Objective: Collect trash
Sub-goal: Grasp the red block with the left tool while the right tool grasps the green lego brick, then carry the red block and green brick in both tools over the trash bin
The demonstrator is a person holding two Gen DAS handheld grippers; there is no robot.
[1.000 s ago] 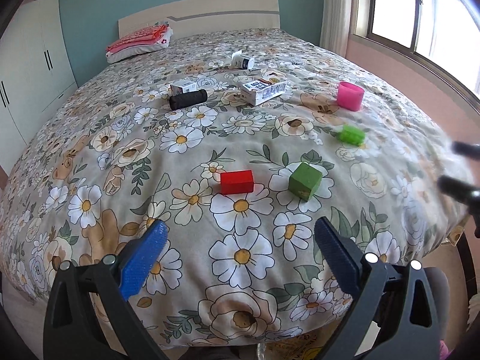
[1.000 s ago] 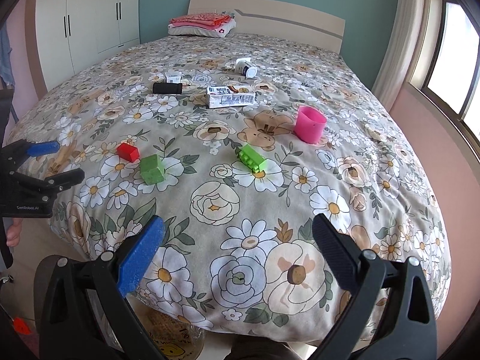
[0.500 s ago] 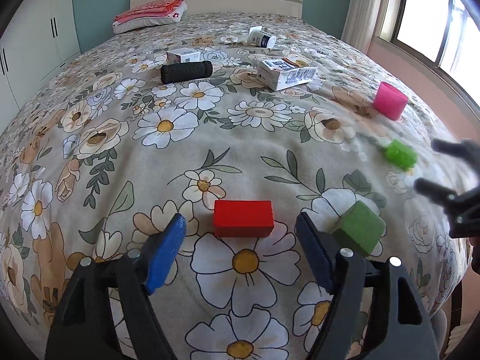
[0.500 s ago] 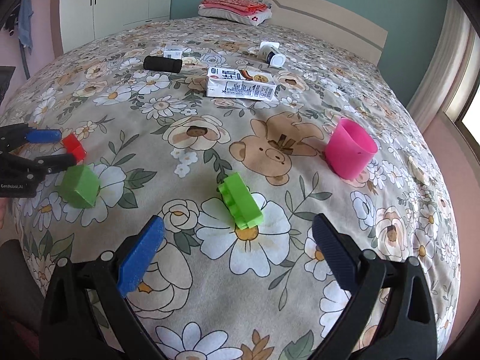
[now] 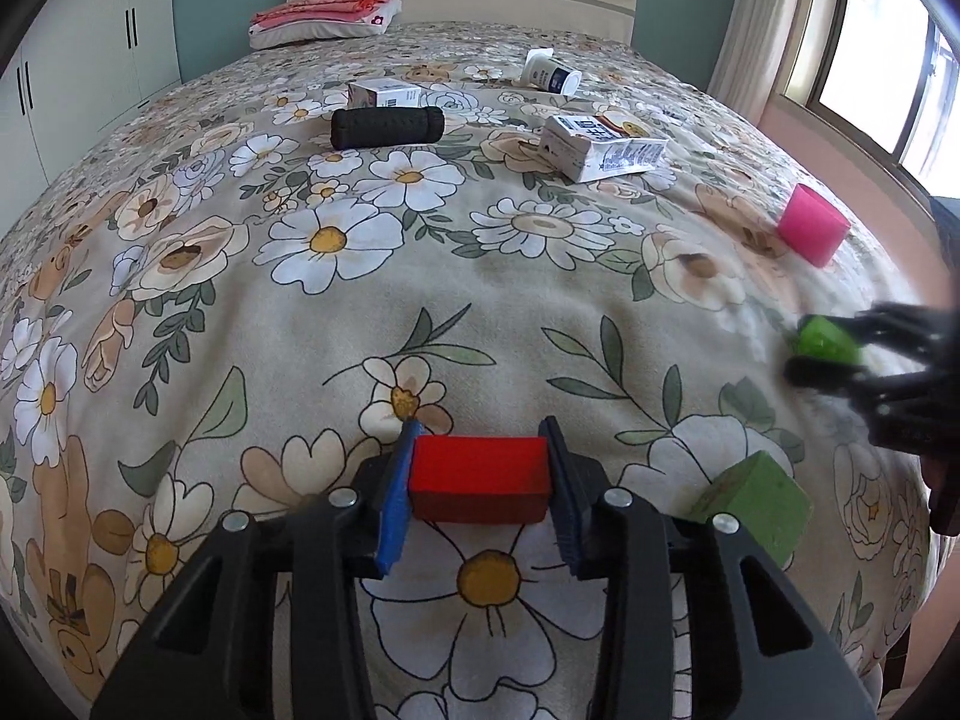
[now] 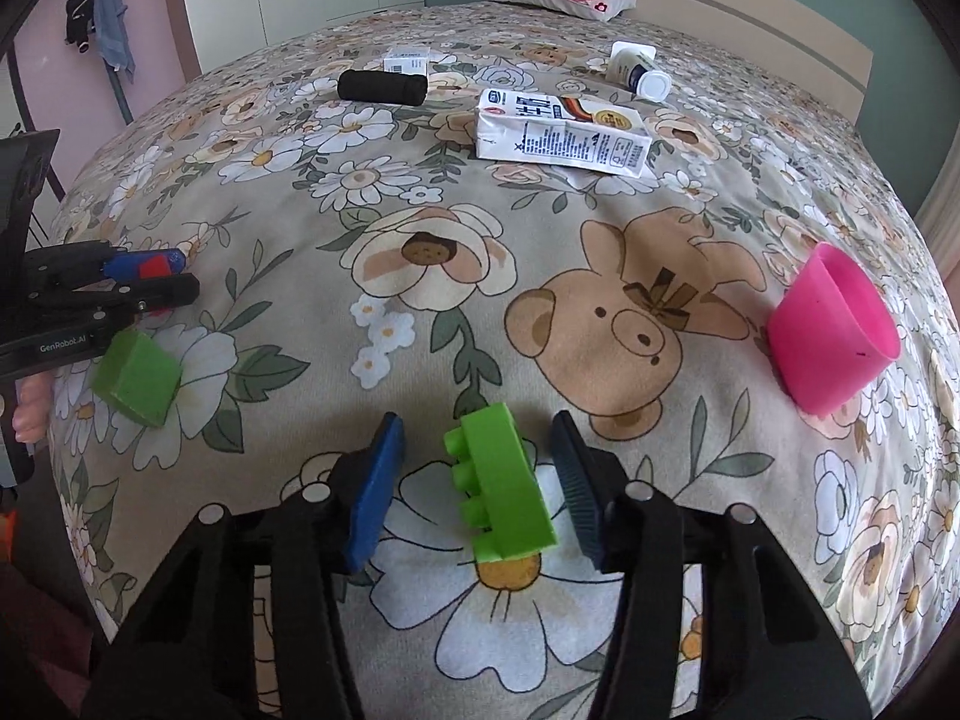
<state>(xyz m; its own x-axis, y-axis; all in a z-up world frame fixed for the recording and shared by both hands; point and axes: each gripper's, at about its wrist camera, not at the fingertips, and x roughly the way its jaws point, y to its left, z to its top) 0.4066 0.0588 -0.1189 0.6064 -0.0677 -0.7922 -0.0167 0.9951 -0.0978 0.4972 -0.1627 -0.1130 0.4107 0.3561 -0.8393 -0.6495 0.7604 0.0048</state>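
Observation:
My left gripper (image 5: 478,468) is shut on a red block (image 5: 480,476) that rests on the flowered bedspread (image 5: 420,276). It also shows in the right wrist view (image 6: 157,276) at far left. My right gripper (image 6: 477,468) is open, its jaws either side of a green toy brick (image 6: 501,498) without touching it. In the left wrist view the brick (image 5: 825,343) sits between the right gripper's blurred fingers (image 5: 840,373). A green cube (image 5: 759,501) lies right of the red block, and shows in the right wrist view (image 6: 137,377) too.
A milk carton (image 6: 561,132), a black cylinder (image 6: 382,87), a small white box (image 6: 408,59) and a white bottle (image 6: 637,67) lie further up the bed. A pink cup (image 6: 831,336) lies on its side at right. Pillows (image 5: 327,18) sit by the headboard.
Both grippers moved forward and down to the bed. The left one closed on the red block. The right one narrowed around the green brick.

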